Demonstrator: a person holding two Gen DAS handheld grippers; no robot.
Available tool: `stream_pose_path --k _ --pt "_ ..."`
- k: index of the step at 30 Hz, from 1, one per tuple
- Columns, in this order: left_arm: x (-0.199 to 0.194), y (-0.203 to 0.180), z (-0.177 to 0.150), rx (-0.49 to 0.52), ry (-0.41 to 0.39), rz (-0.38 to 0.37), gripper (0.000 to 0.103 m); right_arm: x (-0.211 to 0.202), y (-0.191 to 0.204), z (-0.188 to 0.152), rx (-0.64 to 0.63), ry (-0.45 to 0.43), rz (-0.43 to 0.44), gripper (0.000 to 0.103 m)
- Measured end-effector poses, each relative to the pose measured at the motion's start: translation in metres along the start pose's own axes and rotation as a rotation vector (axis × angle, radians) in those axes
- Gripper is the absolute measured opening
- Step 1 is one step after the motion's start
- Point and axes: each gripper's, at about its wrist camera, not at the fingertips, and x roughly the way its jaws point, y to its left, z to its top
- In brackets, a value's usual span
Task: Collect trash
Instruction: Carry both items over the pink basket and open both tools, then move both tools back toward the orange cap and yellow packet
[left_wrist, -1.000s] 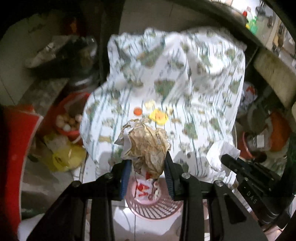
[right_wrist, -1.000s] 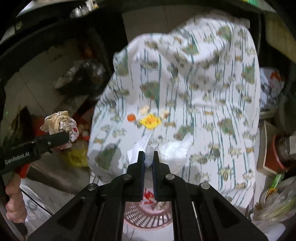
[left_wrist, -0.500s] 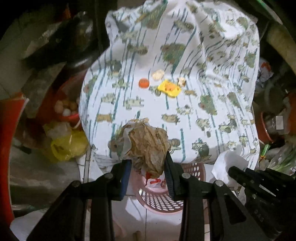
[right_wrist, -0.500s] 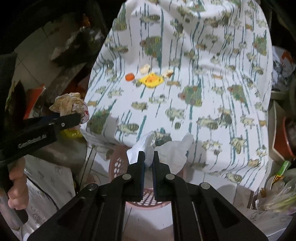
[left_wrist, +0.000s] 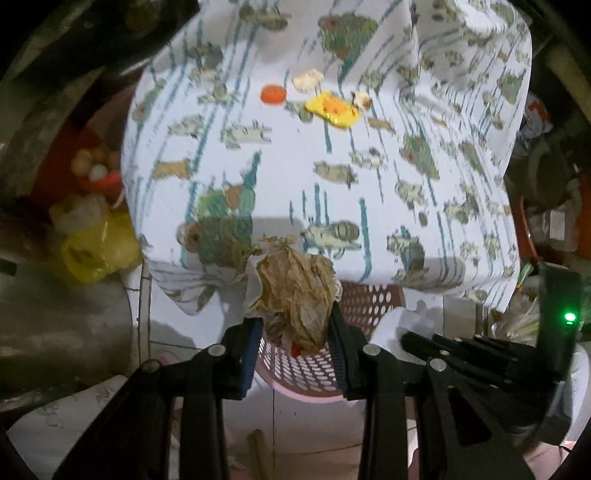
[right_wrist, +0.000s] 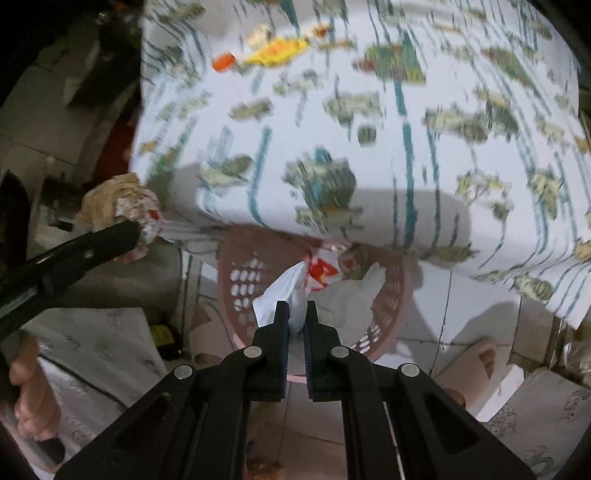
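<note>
My left gripper (left_wrist: 295, 319) is shut on a crumpled brown paper wad (left_wrist: 295, 288), just above a pink perforated basket (left_wrist: 306, 373) on the floor at the table's front edge. My right gripper (right_wrist: 296, 308) is shut on a white tissue (right_wrist: 277, 293) over the same basket (right_wrist: 231, 266), which holds a red-and-white wrapper (right_wrist: 321, 267). The right wrist view shows the left gripper (right_wrist: 133, 230) and its wad (right_wrist: 110, 199) at the left. An orange cap (left_wrist: 272, 93), a yellow wrapper (left_wrist: 332, 109) and small scraps (left_wrist: 308, 78) lie on the patterned tablecloth (left_wrist: 332, 166).
A yellow plastic bag (left_wrist: 94, 247) and a red bowl of eggs (left_wrist: 96, 166) sit on the floor left of the table. Clutter crowds the right side (left_wrist: 546, 221). A bare foot (right_wrist: 484, 358) stands right of the basket, and a hand (right_wrist: 29, 391) holds the left gripper.
Both grippers have sunk and tipped downward, from over the table's near edge to just above the basket. Each keeps its hold on its trash.
</note>
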Motion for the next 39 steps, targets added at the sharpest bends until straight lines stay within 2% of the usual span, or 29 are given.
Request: stream_pose_path --k 3,6,13,20,22,23,24,25,26,27,32,34,39 --pt "0.022 0.002 -0.003 -0.028 0.078 -0.038 0.032 0.023 0.000 -0.004 -0.012 0.026 -0.060 0.008" --pt "0.043 0.002 -0.005 -0.046 0.126 -0.042 0.032 0.044 -0.005 -0.003 0.013 0.056 -0.039 0.008" --pt "0.085 0.006 -0.018 -0.070 0.186 -0.021 0.033 0.086 -0.022 0.006 0.086 0.074 -0.030 0.008" --pt "0.108 0.005 -0.026 -0.047 0.229 -0.009 0.033 0.096 -0.031 0.004 0.079 0.054 -0.059 0.008" --pt "0.113 0.002 -0.027 -0.044 0.250 -0.011 0.040 0.094 -0.034 0.004 0.093 0.047 -0.057 0.008" --pt "0.114 0.001 -0.028 -0.045 0.253 -0.011 0.055 0.094 -0.036 0.005 0.104 0.050 -0.051 0.012" --pt "0.114 0.001 -0.028 -0.049 0.252 -0.011 0.066 0.094 -0.038 0.006 0.117 0.055 -0.045 0.022" --pt "0.112 0.000 -0.028 -0.047 0.249 -0.003 0.066 0.093 -0.039 0.007 0.131 0.061 -0.044 0.028" --pt "0.111 0.000 -0.027 -0.044 0.250 0.004 0.066 0.091 -0.041 0.007 0.144 0.058 -0.042 0.039" --pt "0.110 0.000 -0.027 -0.043 0.250 0.003 0.066 0.087 -0.043 0.007 0.153 0.043 -0.044 0.045" --pt "0.100 -0.001 -0.026 -0.039 0.239 0.025 0.066 0.075 -0.043 0.010 0.139 0.013 -0.050 0.045" --pt "0.088 -0.004 -0.024 -0.019 0.199 0.054 0.066 0.067 -0.040 0.010 0.132 -0.006 -0.052 0.045" --pt "0.044 -0.009 -0.019 0.006 0.080 0.061 0.066 0.035 -0.026 0.008 0.107 -0.074 -0.038 0.045"
